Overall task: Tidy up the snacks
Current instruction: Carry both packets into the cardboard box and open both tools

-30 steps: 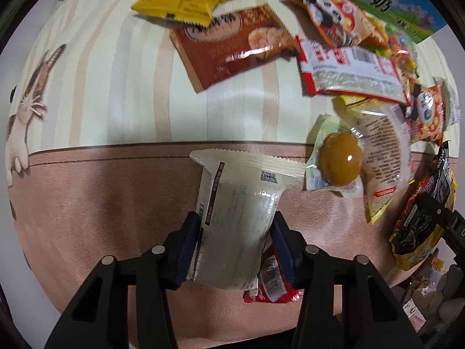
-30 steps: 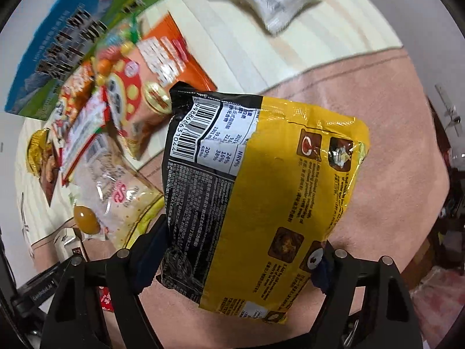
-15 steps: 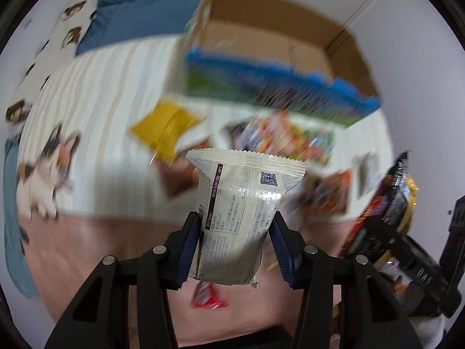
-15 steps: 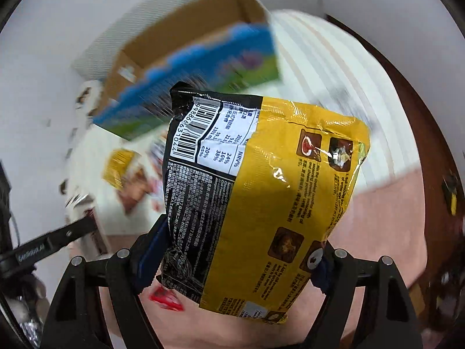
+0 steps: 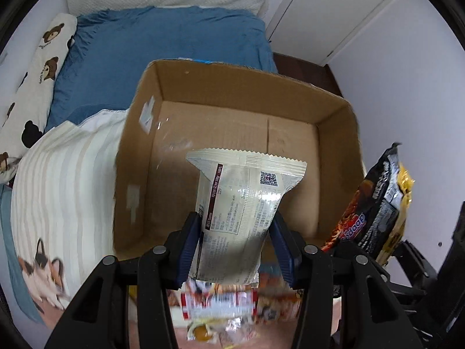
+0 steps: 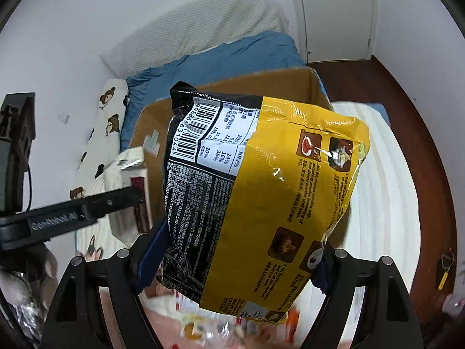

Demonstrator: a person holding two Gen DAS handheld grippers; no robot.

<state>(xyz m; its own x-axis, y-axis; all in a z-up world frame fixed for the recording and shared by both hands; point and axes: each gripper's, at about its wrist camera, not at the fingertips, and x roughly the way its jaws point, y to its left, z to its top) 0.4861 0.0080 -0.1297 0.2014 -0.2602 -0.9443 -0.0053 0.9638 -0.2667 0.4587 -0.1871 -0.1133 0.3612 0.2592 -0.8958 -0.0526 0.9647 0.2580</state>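
Observation:
My left gripper (image 5: 237, 245) is shut on a cream-white snack packet (image 5: 241, 218), held upright above the open cardboard box (image 5: 139, 157). The box inside looks bare. My right gripper (image 6: 232, 264) is shut on a large yellow and black noodle bag (image 6: 261, 197), which hides most of the cardboard box (image 6: 255, 83) behind it. The noodle bag (image 5: 377, 206) also shows at the right edge of the left wrist view. In the right wrist view the cream-white packet (image 6: 128, 171) and a black finger (image 6: 72, 218) of the left gripper show at left.
Loose snack packets (image 5: 232, 302) lie blurred on the bed below the grippers. A striped blanket with a cat print (image 5: 58, 197), a blue sheet (image 5: 151, 52) and a bear-print pillow (image 5: 37, 67) surround the box. A white door (image 5: 334, 14) and wooden floor (image 6: 407, 116) are beyond.
Both grippers have risen from the bed and swung toward the cardboard box with their packets still held. The pile of snacks has dropped to the bottom of both views.

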